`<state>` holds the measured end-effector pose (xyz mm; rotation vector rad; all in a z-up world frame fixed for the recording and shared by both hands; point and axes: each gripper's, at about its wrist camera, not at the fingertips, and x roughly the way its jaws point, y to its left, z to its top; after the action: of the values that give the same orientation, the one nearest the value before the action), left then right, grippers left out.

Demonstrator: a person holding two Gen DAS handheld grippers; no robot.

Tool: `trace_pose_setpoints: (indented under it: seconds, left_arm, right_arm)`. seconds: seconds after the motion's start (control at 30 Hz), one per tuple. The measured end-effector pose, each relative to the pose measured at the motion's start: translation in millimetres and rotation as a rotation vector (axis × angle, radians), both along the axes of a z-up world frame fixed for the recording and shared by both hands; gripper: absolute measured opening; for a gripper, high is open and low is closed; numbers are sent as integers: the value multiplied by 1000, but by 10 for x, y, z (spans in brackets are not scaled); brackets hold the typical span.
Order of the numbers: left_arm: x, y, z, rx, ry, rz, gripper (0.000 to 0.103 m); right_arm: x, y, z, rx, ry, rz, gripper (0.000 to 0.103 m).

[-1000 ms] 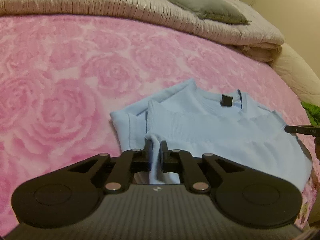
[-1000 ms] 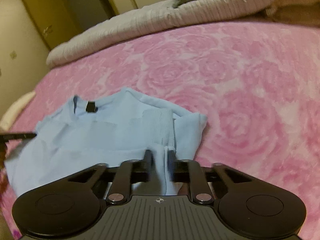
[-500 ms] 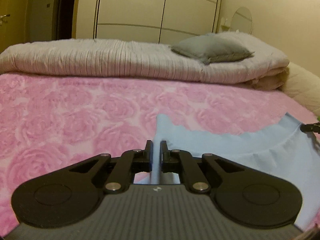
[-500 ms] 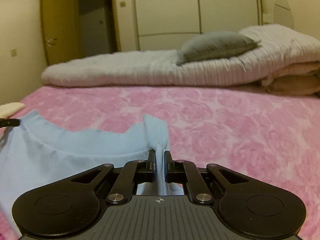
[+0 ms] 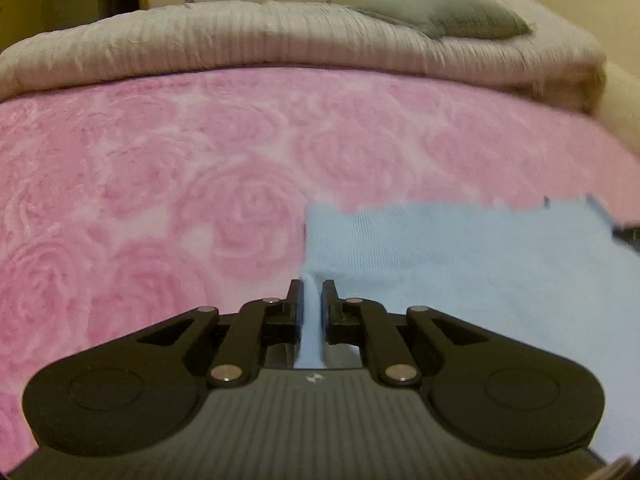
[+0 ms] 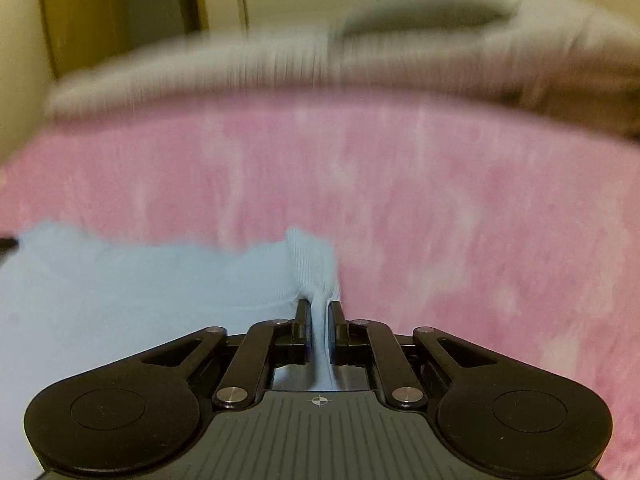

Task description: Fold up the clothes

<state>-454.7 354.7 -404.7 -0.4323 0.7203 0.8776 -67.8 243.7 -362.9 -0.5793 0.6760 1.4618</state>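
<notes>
Nearest in the left wrist view, the left gripper (image 5: 311, 292) has a fold of the light blue top (image 5: 460, 264) between its fingers (image 5: 294, 304); its jaws are opening, with a gap showing beside the cloth on the right. In the right wrist view, the right gripper (image 6: 319, 312) has the other end of the same top (image 6: 160, 288) between its fingers (image 6: 302, 320), a ribbed band standing up just beyond them; the cloth hangs between pads that sit close on either side, and whether they press it cannot be told as these jaws open too.

The top lies on the pink rose blanket (image 5: 200, 184). Its long edge runs sideways from one gripper to the other: rightward from the left gripper, leftward from the right gripper.

Only the left view is sharp enough to show the rose pattern; in the right view the blanket (image 6: 440, 208) is a pink smear.

Beyond the blanket lies a rolled ribbed quilt (image 5: 240, 40), with a grey pillow (image 5: 448, 16) on top. The right view alone shows a yellowish door (image 6: 80, 20) behind the quilt (image 6: 260, 68).
</notes>
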Motion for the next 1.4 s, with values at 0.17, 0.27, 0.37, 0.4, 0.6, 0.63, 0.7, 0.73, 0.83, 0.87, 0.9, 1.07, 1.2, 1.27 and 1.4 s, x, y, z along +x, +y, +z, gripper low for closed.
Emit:
trace_pose_setpoints:
  seconds: [0.17, 0.27, 0.37, 0.4, 0.6, 0.63, 0.7, 0.73, 0.83, 0.87, 0.9, 1.07, 1.2, 1.27, 1.4]
  left_arm:
    - [-287, -190, 289, 0, -22, 67, 16]
    - [-419, -460, 502, 25, -31, 77, 13]
    - [-428, -832, 592, 1, -59, 9, 14]
    - [-418, -975, 572, -9, -53, -16, 14]
    - [-517, -1378, 233, -24, -10, -6, 15]
    - [-545, -1385, 246, -40, -19, 13, 13]
    - [-565, -1393, 312, -41, 9, 43, 12]
    - [-571, -1400, 348, -31, 29, 54, 12]
    - [-592, -1443, 474, -16, 36, 79, 11]
    - [-600, -1465, 521, -16, 17, 84, 11]
    - [-599, -1485, 550, -20, -2, 85, 12]
    - [-492, -1522, 407, -70, 15, 116, 14]
    - [-474, -1564, 434, -78, 37, 179, 14]
    - [-477, -1589, 493, -86, 51, 213, 14]
    - [-447, -1760, 628, -64, 63, 271, 14]
  right_arm:
    - [-45, -209, 159, -52, -85, -45, 23]
    - [-200, -608, 382, 16, -156, -51, 26]
    - [-437, -1001, 437, 44, -145, 2, 26]
    - [-516, -1114, 422, 44, -143, 17, 26]
    - [-722, -1513, 6, 7, -194, 21, 26]
    - [-672, -1556, -48, 8, -165, -3, 26]
    - [-587, -1607, -76, 10, -105, -45, 26]
    - [-574, -1601, -49, 3, -92, -59, 26]
    - [-635, -1574, 102, -6, -136, -107, 26]
    - [-689, -1591, 159, 10, -150, -118, 26]
    - [-745, -1617, 213, 30, -159, -127, 26]
    - [-927, -1690, 99, 33, -83, -99, 26]
    - [-769, -1732, 6, 22, -14, -190, 26]
    - [-714, -1757, 84, -15, -20, -264, 26]
    - [-744, -1929, 246, -44, -13, -316, 27]
